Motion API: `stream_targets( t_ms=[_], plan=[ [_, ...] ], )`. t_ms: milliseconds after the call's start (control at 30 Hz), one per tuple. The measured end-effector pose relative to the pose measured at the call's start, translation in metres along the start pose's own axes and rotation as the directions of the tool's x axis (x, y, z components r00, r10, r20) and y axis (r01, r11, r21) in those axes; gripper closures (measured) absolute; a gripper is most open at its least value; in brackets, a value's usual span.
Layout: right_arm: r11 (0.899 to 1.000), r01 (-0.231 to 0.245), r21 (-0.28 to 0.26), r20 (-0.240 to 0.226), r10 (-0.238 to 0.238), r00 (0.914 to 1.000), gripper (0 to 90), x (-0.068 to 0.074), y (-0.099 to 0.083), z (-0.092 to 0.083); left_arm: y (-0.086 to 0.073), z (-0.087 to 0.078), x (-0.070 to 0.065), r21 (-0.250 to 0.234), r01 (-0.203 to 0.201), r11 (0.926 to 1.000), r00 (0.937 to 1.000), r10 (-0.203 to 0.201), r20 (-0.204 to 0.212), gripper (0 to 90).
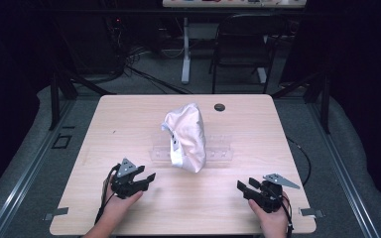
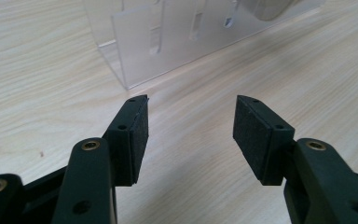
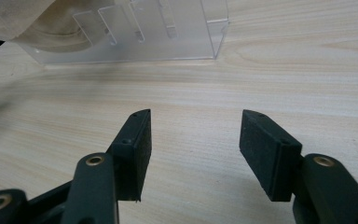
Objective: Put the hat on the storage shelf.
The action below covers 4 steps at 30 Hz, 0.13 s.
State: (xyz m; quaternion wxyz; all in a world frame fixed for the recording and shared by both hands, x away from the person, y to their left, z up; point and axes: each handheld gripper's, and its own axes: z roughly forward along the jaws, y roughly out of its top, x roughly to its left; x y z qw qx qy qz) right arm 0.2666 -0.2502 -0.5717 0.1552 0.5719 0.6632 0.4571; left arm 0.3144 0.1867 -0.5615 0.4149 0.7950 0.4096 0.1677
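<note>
Two grippers rest low on the table (image 1: pixel 129 218), jaws spread wide and holding nothing. Ahead of both, between them, a white cloth bag (image 1: pixel 186 139) stands on a clear slotted rack (image 2: pixel 168 42). Left gripper (image 1: pixel 146 178) sits somewhat nearer than right gripper (image 1: pixel 245 187); the rack's long axis runs crosswise before the jaws.

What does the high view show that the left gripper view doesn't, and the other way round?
High view alone: the whole white cloth bag standing on the clear plastic rack, both hands, the right gripper, and the chair beyond the table. Left gripper view alone: the left gripper close up, jaws apart with nothing between the pads. Both: the wooden table and rack.
</note>
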Motion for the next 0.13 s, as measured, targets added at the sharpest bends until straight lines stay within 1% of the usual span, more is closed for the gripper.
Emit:
stream_targets(
  t_ms=[67, 100, 133],
  plan=[
    [1.000, -0.002, -0.018, 0.001, 0.002, 1.0000, 43.1, 0.0000, -0.0006, 0.0014, 0.0003, 0.0024, -0.0038, -0.001, -0.006, 1.0000, 0.9999, 0.006, 0.009, 45.5],
    [0.999, 0.007, -0.031, 0.007, -0.006, 1.0000, 42.7, 0.0001, -0.0010, 0.0022, 0.0013, 0.0035, -0.0056, 0.000, -0.013, 0.9999, 0.9996, 0.013, 0.026, 45.5],
    [0.999, 0.026, -0.023, 0.022, -0.026, 0.9994, 42.1, -0.0001, -0.0007, 0.0016, 0.0024, 0.0054, -0.0088, -0.009, -0.012, 0.9999, 0.9989, 0.012, 0.045, 45.5]
  ],
)
